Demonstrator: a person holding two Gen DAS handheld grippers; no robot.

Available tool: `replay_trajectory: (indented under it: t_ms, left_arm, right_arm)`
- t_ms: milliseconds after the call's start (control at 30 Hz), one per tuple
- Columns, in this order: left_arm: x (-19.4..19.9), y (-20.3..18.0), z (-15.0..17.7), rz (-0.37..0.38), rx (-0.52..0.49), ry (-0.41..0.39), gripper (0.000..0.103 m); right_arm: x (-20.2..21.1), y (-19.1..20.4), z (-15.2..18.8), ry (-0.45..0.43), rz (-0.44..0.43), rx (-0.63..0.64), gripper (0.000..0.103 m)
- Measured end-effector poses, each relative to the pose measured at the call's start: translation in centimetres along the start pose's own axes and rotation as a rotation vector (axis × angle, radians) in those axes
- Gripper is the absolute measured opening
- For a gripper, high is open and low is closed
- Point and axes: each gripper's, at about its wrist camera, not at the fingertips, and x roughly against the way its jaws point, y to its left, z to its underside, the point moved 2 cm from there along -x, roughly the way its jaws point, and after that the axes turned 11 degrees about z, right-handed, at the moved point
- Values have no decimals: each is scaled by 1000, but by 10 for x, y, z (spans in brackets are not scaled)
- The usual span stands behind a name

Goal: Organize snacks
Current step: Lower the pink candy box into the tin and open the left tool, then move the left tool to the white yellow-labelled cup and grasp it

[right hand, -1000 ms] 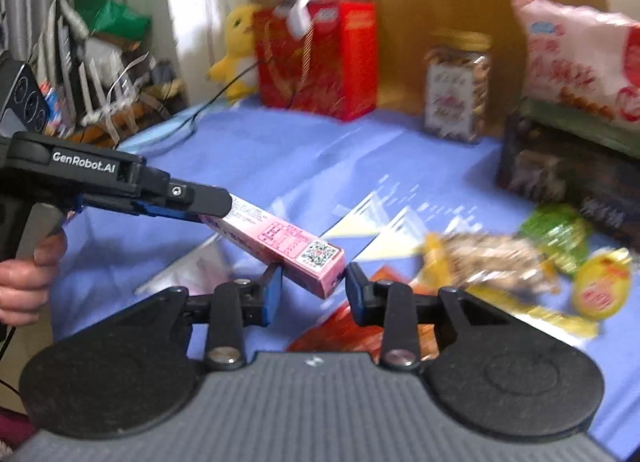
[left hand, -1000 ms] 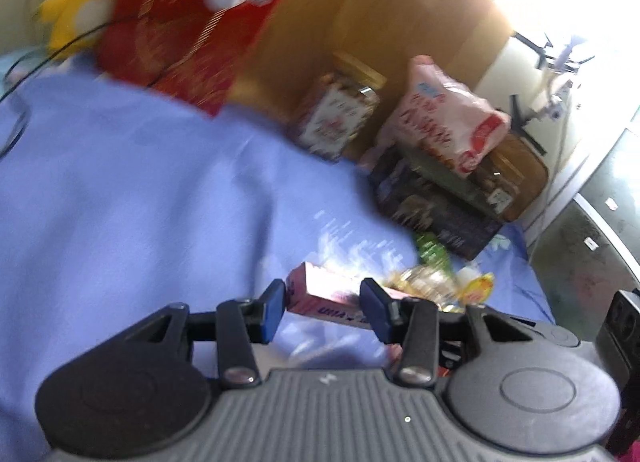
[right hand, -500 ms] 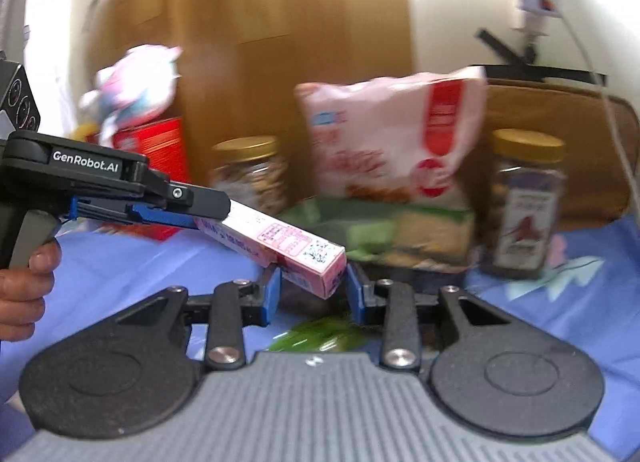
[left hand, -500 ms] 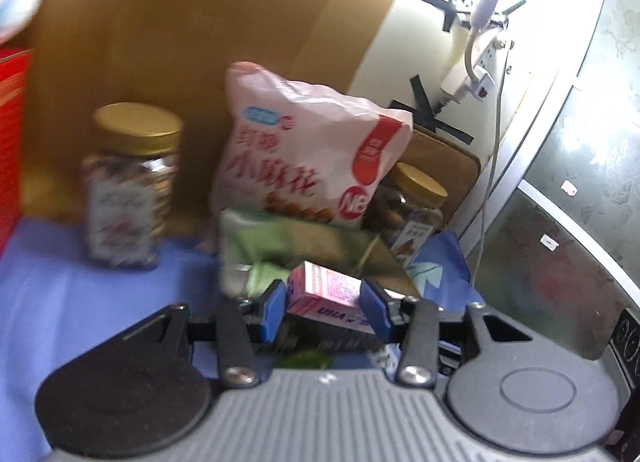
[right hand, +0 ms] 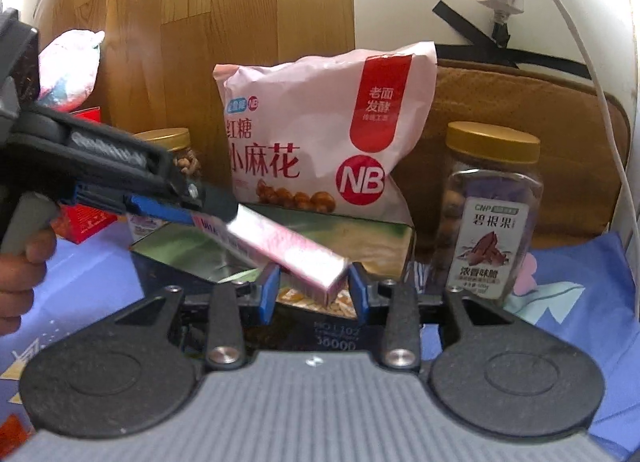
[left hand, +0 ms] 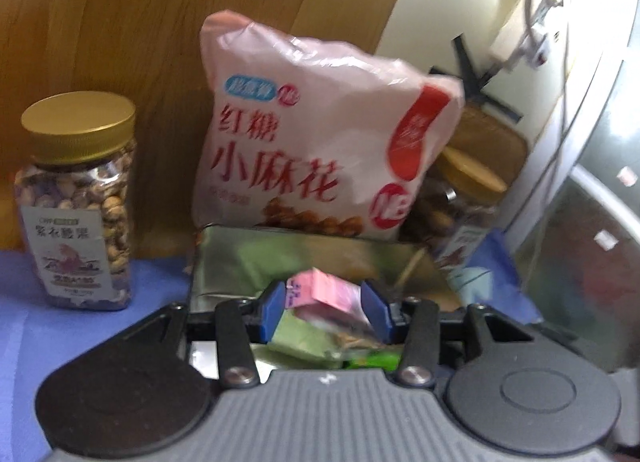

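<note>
1. Right tongs (right hand: 315, 296): my jaws stand narrow, 1 pad on each side of the free end of the pink box (right hand: 280, 250). The pads sit just beside the carton walls; I cannot tell whether they press on it.

2. Left tongs (left hand: 325, 312): my jaws are clamped on the other end of the same box, across its narrow width. My hand (right hand: 24, 262) grips the handle low at the left. These tongs point slightly downward, and the box runs from them down toward my right tongs.

3. Location of the box: in the air, resting on nothing, over the near edge of the green-lidded tin (right hand: 360, 238).

4. Handling, as I judge it: the box is a slim carton, light and stiff along its length, with thin walls that would dent under a hard squeeze. Its glossy skin may slip. Hold it across the 2 broad faces near an end, with light pressure only. 1 grip is enough to carry it.

5. Behind the tin: the pink snack bag (right hand: 320, 141) leans upright on the lid. 1 gold-capped nut jar (right hand: 492, 213) stands at the bag's right and 1 more jar (left hand: 76, 201) well to its left, all along the back edge of the blue sheet (right hand: 92, 274).
</note>
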Motion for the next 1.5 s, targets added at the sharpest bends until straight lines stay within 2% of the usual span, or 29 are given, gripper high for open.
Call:
replay_trajectory:
  t_ms: [100,200,267,400,600,700,900,1200,1500]
  left_arm:
    - [5,4,7,16,26,14,43]
    - [28,2,20,41,24,-5,43]
    - [46,-2,32,56,9,-32,43]
    - [64,-9,58,72,39,15,43]
    - [84,-27,93,-48,-46,50,43]
    - [94,-29,108,-89,-48,59,43]
    - [107,-25,132,-125,-15,77,43]
    - [122,-21,144,-144,35,64,43]
    - [129,-27,155,-215,-7,76,43]
  right_arm:
    - [7,-6,-2,-22,-2,-36,42]
    - [24,-20,1,-12,-38,-126,42]
    - [34,-28,10,37,-101,-196,42]
    - [49,-25,39,154,-200,-273,46]
    - [61,-3,66,230,-239,-302,48]
    - [62,5,70,231,-220,-280,55]
    - [51,12,80,259,-172,-251,56]
    - [58,12,84,233,-176,-236,50]
    - [83,2,93,224,-117,-228,47]
